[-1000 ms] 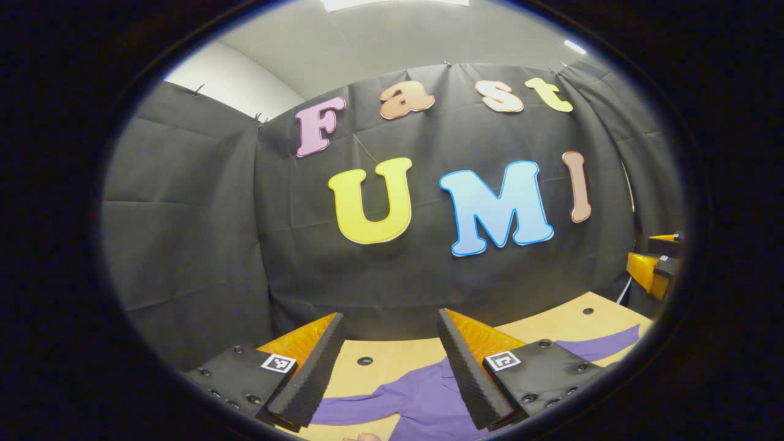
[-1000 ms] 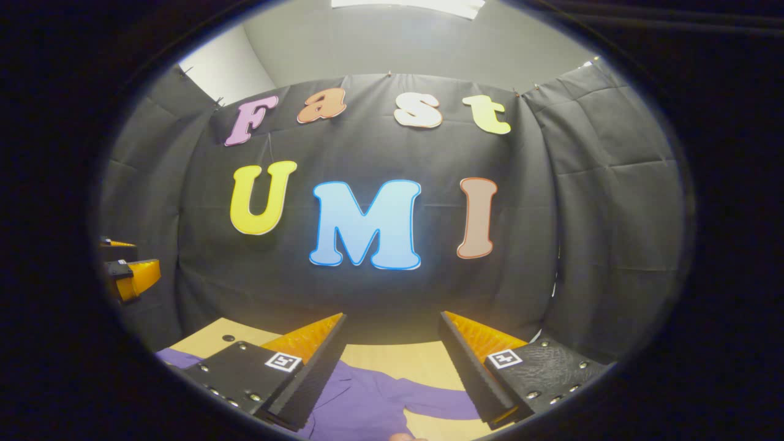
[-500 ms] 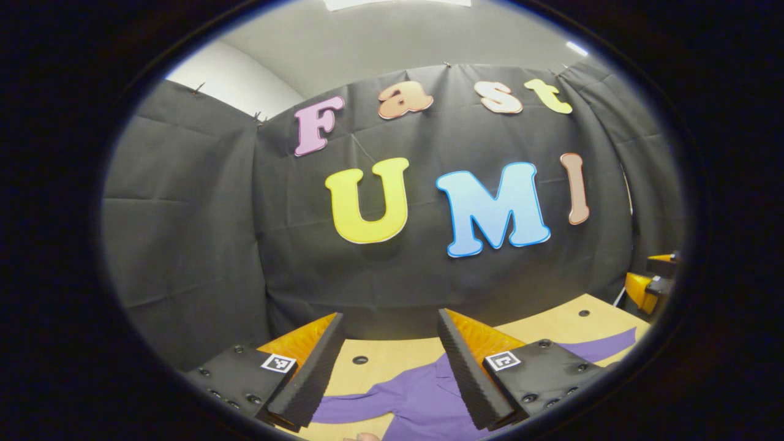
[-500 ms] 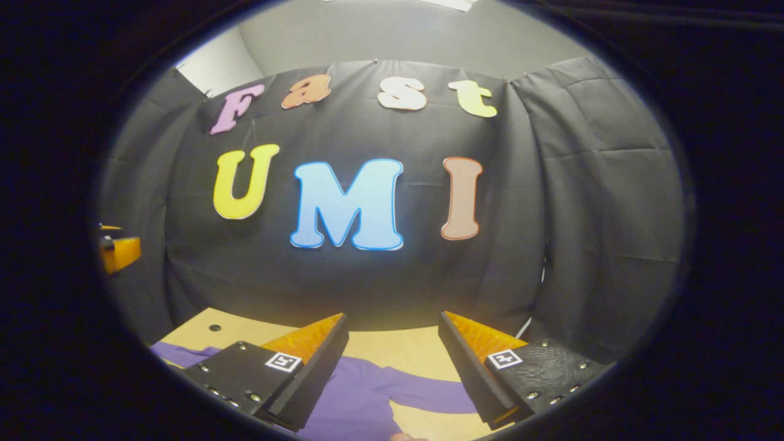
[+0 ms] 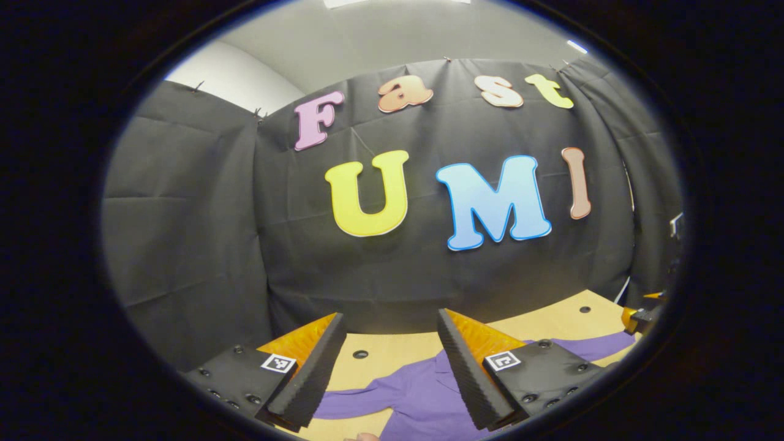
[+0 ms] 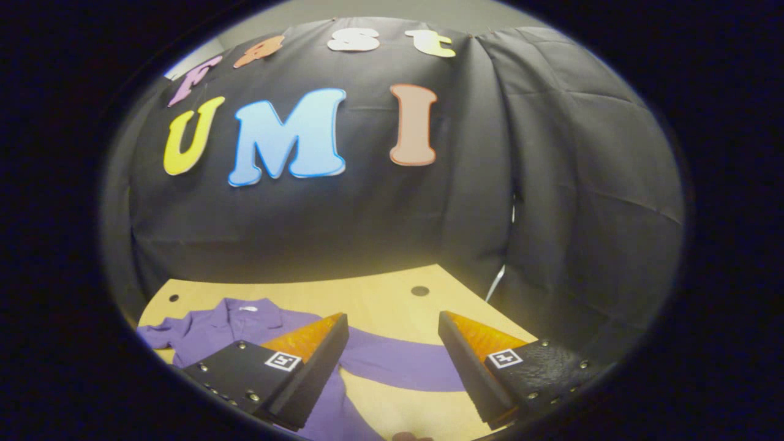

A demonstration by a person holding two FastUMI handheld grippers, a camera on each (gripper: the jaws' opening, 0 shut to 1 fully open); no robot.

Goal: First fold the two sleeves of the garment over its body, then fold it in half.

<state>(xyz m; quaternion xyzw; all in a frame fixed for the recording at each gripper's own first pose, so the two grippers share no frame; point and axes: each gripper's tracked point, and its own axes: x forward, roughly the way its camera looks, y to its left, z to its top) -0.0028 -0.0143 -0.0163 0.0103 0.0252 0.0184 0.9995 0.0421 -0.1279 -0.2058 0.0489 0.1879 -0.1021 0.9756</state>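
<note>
A purple long-sleeved shirt (image 6: 245,321) lies flat on the light wooden table (image 6: 367,293), collar toward the back wall. One sleeve (image 6: 404,366) stretches out sideways and passes under the gap of my right gripper (image 6: 393,316), which hovers open above it. In the left gripper view the shirt body (image 5: 404,395) lies below my left gripper (image 5: 388,317), also open and holding nothing. The other sleeve (image 5: 346,405) runs out to the left there, and the far sleeve (image 5: 591,346) reaches toward the right gripper (image 5: 640,315) at the edge.
Black cloth walls close the booth behind and on both sides of the table. The tabletop has small round holes (image 6: 420,290) and ends at a back right corner close to the cloth. A thin white cable (image 6: 497,280) hangs by that corner.
My right gripper has tipped down and swung right, so the table, the shirt and its sleeve now show between its fingers. The left gripper has hardly moved. Both stay open.
</note>
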